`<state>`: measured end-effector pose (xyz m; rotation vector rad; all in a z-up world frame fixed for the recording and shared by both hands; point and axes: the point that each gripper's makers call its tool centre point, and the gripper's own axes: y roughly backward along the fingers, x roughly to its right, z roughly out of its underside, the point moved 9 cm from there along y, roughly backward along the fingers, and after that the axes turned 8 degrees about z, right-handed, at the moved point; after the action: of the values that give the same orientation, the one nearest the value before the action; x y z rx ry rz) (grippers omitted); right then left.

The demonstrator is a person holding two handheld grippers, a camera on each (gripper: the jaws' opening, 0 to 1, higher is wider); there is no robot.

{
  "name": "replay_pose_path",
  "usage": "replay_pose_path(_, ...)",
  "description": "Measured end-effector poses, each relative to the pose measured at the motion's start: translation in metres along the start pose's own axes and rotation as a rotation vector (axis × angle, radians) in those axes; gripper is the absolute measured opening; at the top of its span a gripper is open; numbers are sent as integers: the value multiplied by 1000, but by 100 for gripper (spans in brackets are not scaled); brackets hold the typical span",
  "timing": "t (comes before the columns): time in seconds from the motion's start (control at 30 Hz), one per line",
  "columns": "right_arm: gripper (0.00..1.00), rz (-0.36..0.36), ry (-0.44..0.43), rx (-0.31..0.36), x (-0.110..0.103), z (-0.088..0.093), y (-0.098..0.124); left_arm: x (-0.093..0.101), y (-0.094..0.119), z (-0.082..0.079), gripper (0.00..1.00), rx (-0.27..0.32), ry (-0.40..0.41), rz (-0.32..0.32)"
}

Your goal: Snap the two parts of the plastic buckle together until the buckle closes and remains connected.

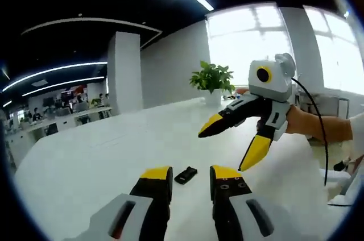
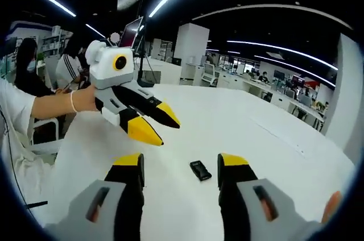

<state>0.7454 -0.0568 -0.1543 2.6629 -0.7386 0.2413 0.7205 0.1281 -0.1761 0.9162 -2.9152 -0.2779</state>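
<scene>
Task looks barely started: one small black buckle piece (image 1: 186, 175) lies flat on the white tabletop (image 1: 102, 156), untouched, and I can't tell whether it's one part or both, or already joined; too small. Left gripper (image 1: 190, 179) has its fingers spread with nothing between them, and the piece sits just beyond the tips, centred in the gap. Right gripper (image 2: 181, 164) is also spread and holding nothing, with the piece just past the tips, nearer the right finger (image 2: 231, 173).
</scene>
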Motion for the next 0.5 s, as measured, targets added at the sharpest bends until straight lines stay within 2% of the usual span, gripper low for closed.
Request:
replay_pose_path(0.03,63,6,-9,2,-1,-2,2,2,2,-3,37,28,7,-3)
replay_pose_path(0.1,68,1,-32,16,-4,-4,8,7,10,-7,39,67,8,-5)
replay_pose_path(0.33,75,11,-33,48,-16,-8,29,16,31,-19,40,123,8,-59)
replay_pose_path(0.4,80,6,-55,62,-20,-11,34,20,34,-22,46,138,9,-65)
replay_pose_path(0.5,82,17,-52,84,-25,-15,42,26,38,-25,58,141,-14,-82)
